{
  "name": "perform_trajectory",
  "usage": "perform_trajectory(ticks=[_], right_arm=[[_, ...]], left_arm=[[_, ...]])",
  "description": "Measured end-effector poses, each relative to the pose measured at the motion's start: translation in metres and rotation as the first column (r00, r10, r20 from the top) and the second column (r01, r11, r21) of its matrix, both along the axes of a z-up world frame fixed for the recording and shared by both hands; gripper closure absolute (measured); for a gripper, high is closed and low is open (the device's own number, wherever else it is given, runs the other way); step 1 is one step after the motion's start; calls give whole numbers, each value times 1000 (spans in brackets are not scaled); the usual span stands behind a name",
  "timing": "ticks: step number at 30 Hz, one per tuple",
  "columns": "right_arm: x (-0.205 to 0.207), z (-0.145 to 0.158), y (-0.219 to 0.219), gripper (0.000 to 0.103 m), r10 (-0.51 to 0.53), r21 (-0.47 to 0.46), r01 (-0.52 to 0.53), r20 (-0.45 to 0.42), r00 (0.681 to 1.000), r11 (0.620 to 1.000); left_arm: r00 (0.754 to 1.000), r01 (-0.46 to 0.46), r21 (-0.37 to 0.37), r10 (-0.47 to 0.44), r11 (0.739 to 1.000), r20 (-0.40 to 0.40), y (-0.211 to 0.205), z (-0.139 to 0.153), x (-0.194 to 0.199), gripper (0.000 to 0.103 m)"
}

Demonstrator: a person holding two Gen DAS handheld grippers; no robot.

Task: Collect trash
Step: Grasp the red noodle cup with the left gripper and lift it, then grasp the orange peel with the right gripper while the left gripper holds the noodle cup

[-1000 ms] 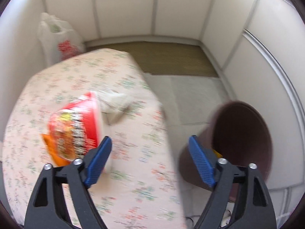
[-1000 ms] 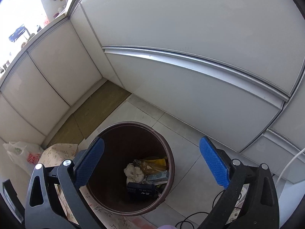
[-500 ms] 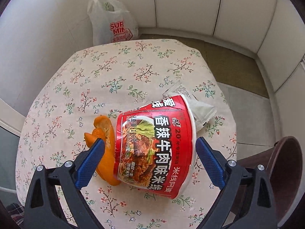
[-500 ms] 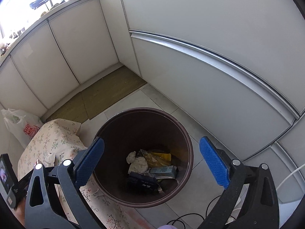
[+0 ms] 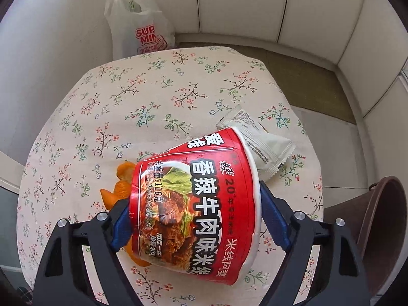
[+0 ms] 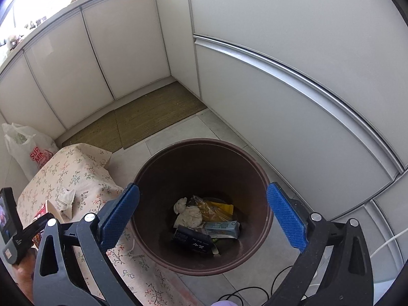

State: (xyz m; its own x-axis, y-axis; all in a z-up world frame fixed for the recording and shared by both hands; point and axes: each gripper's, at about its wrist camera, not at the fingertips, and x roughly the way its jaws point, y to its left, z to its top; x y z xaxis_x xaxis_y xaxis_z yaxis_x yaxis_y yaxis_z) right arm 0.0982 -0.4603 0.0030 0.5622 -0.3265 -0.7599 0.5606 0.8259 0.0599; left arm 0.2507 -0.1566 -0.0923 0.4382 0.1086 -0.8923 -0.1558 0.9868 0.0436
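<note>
A red instant noodle cup (image 5: 199, 199) lies on its side on the flowered tablecloth (image 5: 142, 97). My left gripper (image 5: 193, 196) straddles it, jaws closing, and both blue pads (image 5: 274, 219) touch its sides. An orange peel (image 5: 119, 186) lies under the cup's left edge, and a pale sachet (image 5: 260, 145) lies behind its rim. My right gripper (image 6: 202, 188) hangs open and empty over the brown bin (image 6: 204, 142), which holds several pieces of trash (image 6: 204, 219). In the right wrist view the sachet (image 6: 65, 199) shows on the table, and a hand holds the left gripper's handle (image 6: 10, 224).
The bin (image 5: 377, 219) stands on the tiled floor just right of the table. A white plastic bag (image 5: 137, 25) leans in the corner behind the table. White cabinet fronts wall in the space, with a woven mat (image 6: 142, 117) at their foot. Cables (image 6: 255, 293) lie near the bin.
My left gripper swung from the bin side to over the table, came down on the noodle cup and narrowed its jaws onto it. The right gripper rolled and shifted, centring the bin.
</note>
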Motion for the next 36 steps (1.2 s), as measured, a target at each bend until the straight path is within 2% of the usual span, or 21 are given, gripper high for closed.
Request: perform_trajectory(ticks=[5, 9, 12, 16, 22, 25, 26, 28, 33, 36], right_arm=[[11, 2, 23, 7, 45, 6, -45, 10, 999, 999], [26, 2, 54, 7, 100, 1, -100, 18, 995, 995], [40, 0, 86, 7, 160, -16, -160, 17, 987, 987], [61, -8, 132, 7, 250, -40, -250, -8, 968, 967], [105, -33, 197, 7, 388, -65, -394, -89, 917, 917], [126, -51, 220, 7, 449, -39, -458, -146, 882, 888], [137, -59, 230, 7, 471, -53, -487, -183, 863, 872], [153, -67, 246, 7, 495, -85, -521, -217, 841, 849], [194, -86, 275, 7, 549, -36, -589, -321, 772, 807], [208, -99, 287, 7, 534, -54, -596, -384, 753, 801]], left_arm=[[999, 11, -132, -4, 991, 52, 31, 18, -11, 21], [990, 20, -229, 13, 973, 144, 71, 52, -28, 21], [976, 15, -274, 44, 962, 211, 109, 79, -45, 21], [955, -18, -292, 103, 956, 278, 160, 96, -75, 21], [949, -59, -325, 154, 944, 276, 218, 85, -111, 21], [940, -69, -304, 164, 950, 298, 236, 79, -123, 21], [943, -73, -321, 170, 944, 285, 240, 77, -123, 21], [950, -51, -413, 171, 910, 261, 249, 76, -119, 21], [942, -19, -425, 158, 905, 295, 250, 84, -113, 21], [941, -22, -463, 174, 886, 289, 256, 84, -111, 21]])
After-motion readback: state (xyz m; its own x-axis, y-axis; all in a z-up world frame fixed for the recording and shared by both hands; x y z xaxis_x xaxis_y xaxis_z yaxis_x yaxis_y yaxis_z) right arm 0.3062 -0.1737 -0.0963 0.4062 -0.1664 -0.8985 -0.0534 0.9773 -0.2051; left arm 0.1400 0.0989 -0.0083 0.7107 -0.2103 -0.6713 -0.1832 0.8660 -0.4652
